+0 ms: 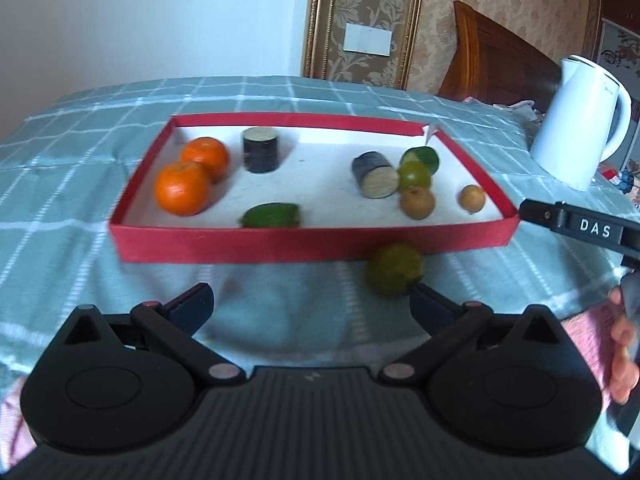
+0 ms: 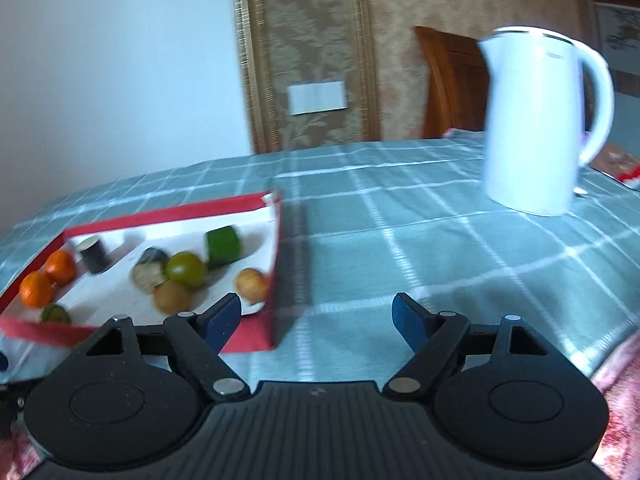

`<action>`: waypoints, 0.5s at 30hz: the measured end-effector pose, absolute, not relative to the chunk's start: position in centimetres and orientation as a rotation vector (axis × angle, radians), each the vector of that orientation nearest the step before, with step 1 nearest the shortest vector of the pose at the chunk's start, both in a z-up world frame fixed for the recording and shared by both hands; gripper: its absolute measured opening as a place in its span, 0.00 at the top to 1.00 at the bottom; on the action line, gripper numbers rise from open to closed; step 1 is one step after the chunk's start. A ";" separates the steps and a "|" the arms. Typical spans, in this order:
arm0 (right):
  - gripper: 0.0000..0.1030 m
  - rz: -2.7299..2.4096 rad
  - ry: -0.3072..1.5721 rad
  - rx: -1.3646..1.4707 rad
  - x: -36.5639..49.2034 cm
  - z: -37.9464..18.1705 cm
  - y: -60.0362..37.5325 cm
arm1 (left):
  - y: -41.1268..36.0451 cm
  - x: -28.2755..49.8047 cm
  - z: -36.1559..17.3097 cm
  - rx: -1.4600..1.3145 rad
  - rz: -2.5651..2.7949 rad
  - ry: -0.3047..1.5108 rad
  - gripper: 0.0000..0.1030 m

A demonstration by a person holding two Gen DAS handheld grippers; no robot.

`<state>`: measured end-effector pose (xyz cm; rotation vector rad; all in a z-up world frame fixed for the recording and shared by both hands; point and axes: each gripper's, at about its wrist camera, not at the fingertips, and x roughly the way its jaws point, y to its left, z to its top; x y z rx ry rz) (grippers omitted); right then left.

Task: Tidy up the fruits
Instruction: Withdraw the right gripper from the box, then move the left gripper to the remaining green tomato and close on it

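A shallow red tray with a white floor sits on the checked cloth. In it lie two oranges, two dark cylinders, green pieces, a green round fruit and two brown fruits. A green fruit lies on the cloth outside the tray's near wall, beside my left gripper's right fingertip. My left gripper is open and empty. My right gripper is open and empty, by the tray's right wall; it also shows at the right edge of the left wrist view.
A white electric kettle stands on the cloth to the right of the tray, also in the left wrist view. A wooden headboard and papered wall are behind. A pink patterned cloth lies at the near right.
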<state>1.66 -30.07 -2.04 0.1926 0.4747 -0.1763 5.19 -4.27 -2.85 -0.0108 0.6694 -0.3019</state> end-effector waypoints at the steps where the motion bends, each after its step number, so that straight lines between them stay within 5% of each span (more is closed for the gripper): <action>1: 0.20 -0.177 0.481 0.209 1.7 -2.1 -30.3 | -4.7 5.3 -2.8 -0.015 -0.305 0.674 0.00; 11: 0.19 -0.159 0.486 0.225 1.8 -2.1 -30.6 | -7.2 6.2 -3.0 -0.013 -0.289 0.666 0.00; 15: 0.19 -0.148 0.491 0.215 1.8 -2.1 -30.3 | -7.9 6.6 -3.0 0.006 -0.280 0.666 0.15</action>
